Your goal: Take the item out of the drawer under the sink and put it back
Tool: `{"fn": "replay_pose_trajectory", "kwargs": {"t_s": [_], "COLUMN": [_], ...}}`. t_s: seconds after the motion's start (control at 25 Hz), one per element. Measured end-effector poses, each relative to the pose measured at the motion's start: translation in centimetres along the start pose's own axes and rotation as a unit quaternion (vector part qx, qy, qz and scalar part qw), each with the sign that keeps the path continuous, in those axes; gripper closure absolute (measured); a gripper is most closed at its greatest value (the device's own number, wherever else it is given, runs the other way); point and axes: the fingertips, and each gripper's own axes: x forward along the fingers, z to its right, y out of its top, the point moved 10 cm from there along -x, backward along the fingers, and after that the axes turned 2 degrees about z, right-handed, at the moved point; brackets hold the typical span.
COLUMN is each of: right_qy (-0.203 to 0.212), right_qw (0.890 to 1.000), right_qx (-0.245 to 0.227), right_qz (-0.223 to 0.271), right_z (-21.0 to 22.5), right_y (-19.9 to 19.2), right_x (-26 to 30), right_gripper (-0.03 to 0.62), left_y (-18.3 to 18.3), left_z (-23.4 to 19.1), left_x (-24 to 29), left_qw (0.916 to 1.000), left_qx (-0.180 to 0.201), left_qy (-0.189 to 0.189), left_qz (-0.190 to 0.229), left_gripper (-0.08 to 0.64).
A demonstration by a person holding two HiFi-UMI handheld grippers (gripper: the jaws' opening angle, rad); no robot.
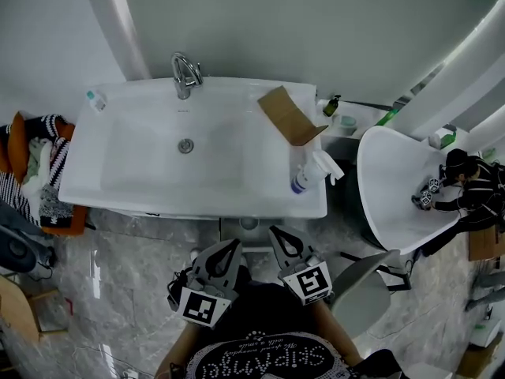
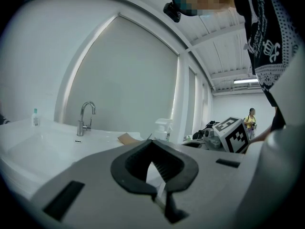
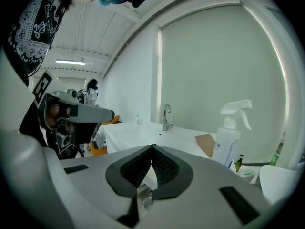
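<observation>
The white sink (image 1: 118,188) fills the upper middle of the head view, and the drawer beneath it is hidden by the basin. My left gripper (image 1: 233,245) and right gripper (image 1: 274,231) are side by side just in front of the sink's front edge, close to the person's body. Both point towards the sink. In the left gripper view the left gripper (image 2: 151,142) has its black tips meeting with nothing between them. The right gripper (image 3: 152,148) is likewise shut and empty. No item from the drawer is in any view.
On the sink stand a chrome faucet (image 1: 185,73), a brown cardboard piece (image 1: 288,115), a white spray bottle (image 1: 304,176) at the right end and a small bottle (image 1: 95,99) at the back left. A white bowl-shaped fixture (image 1: 394,188) is at the right, and piled clothes (image 1: 35,172) at the left.
</observation>
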Motion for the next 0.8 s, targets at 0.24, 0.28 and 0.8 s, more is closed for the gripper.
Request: {"fn": "replay_pose_trajectory", "kwargs": {"t_s": [0.24,0.28,0.8], "right_qy": [-0.016,-0.019,-0.039], "right_qw": [1.000,0.999,0.996], "right_qx": [0.005,0.011,0.018], "right_qz": [0.021,0.028,0.072], "right_z": [0.1,0.1,-0.9], "right_y": [1.1,1.3,2.4], "right_x": [-1.3,-1.5,-4.1], "right_gripper": [0.574,0.574,0.574], "left_y": [-0.1,0.0,0.1], "left_z": [-0.1,-0.1,0.0], "left_x": [0.4,0.4,0.1], "left_qw": [1.0000,1.0000,1.0000], "left_qx": [0.004,0.005,0.007], "left_qy": [-0.006,-0.005,0.003], "left_qz": [-0.003,-0.003,0.000], "left_gripper": [0.560,0.560,0.560]}}
